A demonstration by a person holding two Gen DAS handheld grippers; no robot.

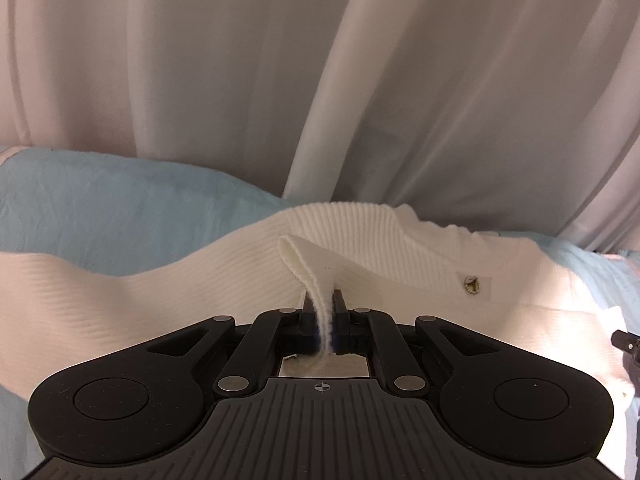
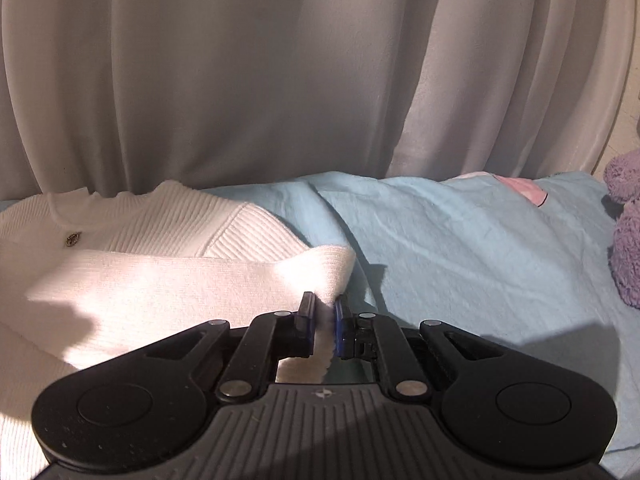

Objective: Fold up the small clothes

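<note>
Both grippers — left gripper [image 1: 323,312], right gripper [image 2: 323,312] — pinch the white sweater [image 1: 360,240].

White garment [image 1: 360,236]: ribbed knit cloth, soft, matt.
Button [image 1: 471,284]: metallic, shiny.
Blue sheet [image 2: 460,240]: thin woven cloth, creased, matt.
Curtain [image 2: 260,80]: smooth, pale fabric.
Purple toy [image 2: 626,240]: fuzzy plush.
Left gripper [image 1: 323,312], right gripper [image 2: 324,312]: matt black plastic, ribbed housing, steel pins.

You have open blue bedsheet [image 2: 460,240] to the right of the white sweater [image 2: 140,280], but the curtain [image 2: 280,80] blocks the far side and a purple plush [image 2: 624,240] crowds the right edge.
</note>
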